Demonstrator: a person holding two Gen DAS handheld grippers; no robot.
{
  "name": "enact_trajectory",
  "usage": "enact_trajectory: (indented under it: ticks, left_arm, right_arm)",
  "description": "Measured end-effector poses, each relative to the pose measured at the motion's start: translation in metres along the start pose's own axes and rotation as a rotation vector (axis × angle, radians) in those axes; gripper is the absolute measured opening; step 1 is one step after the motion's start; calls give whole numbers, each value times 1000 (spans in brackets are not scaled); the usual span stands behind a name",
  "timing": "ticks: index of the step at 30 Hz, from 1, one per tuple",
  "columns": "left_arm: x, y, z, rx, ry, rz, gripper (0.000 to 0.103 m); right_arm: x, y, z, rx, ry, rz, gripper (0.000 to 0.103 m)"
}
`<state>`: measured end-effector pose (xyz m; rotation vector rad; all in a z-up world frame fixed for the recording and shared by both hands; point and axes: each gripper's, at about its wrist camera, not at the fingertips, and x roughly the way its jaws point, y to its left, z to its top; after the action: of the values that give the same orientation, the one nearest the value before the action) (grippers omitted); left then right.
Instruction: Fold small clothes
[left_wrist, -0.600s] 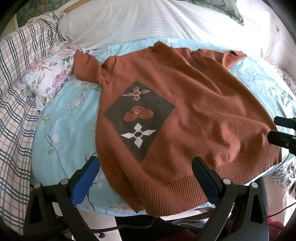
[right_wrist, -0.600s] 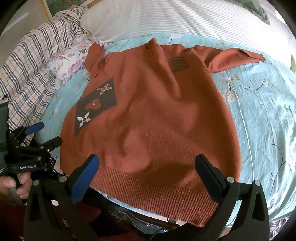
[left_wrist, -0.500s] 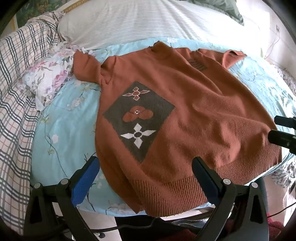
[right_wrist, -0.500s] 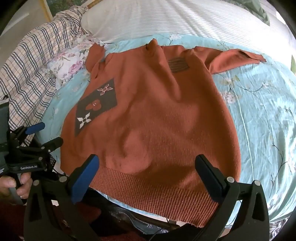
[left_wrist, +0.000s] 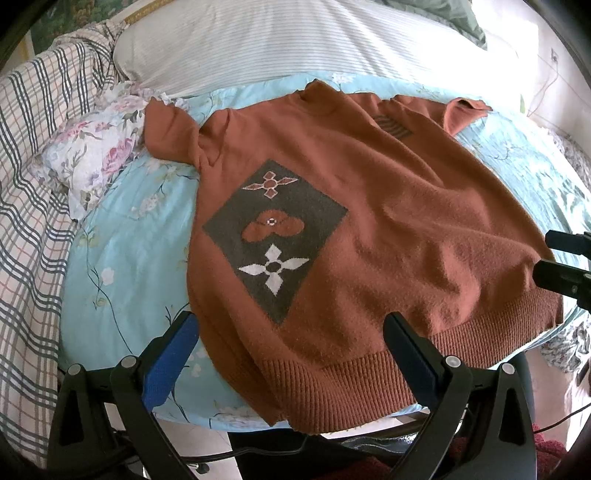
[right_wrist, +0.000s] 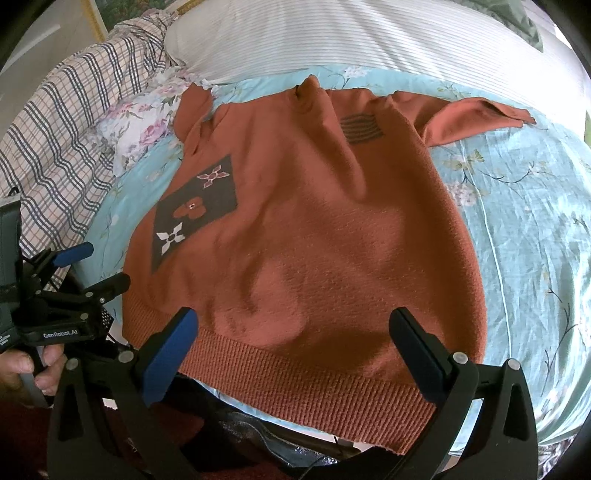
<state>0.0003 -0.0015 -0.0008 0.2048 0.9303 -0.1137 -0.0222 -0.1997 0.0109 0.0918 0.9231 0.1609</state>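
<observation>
Black gripper frames (left_wrist: 288, 339), blue-padded jaws

home bedroom: bed (left_wrist: 122, 236), pillow (left_wrist: 295, 40), plaid quilt (left_wrist: 33, 184)

The rust-orange sweater (left_wrist: 388, 229) lies spread flat on the blue floral bedsheet (left_wrist: 122, 266), its ribbed hem (right_wrist: 314, 373) hanging just over the near bed edge, reachable from the front. Bare sheet lies open on both sides of it. On the left a floral pillow (left_wrist: 92, 155) touches one sleeve, with a plaid blanket (left_wrist: 26, 192) beyond; a striped pillow (right_wrist: 351, 37) lies behind the collar.
</observation>
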Motion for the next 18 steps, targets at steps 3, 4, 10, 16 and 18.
enact_trajectory:
  ticks: [3,4,10,16,18]
  left_arm:
    - [0,1,0,3,-3,2,100]
    - [0,0,-1,2,-5,1,100]
    - [1,0,-2,5,-13,7,100]
    - [7,1,-3,4,-15,9,100]
    - [8,2,-2,10,-34,21,100]
  right_arm:
    - [0,0,1,-2,3,-2,103]
    - [0,0,1,-2,3,-2,103]
    - [1,-1,0,-2,-1,-2,103]
    - [6,-2,1,10,22,0,103]
    - [7,-3,1,19,35,9,103]
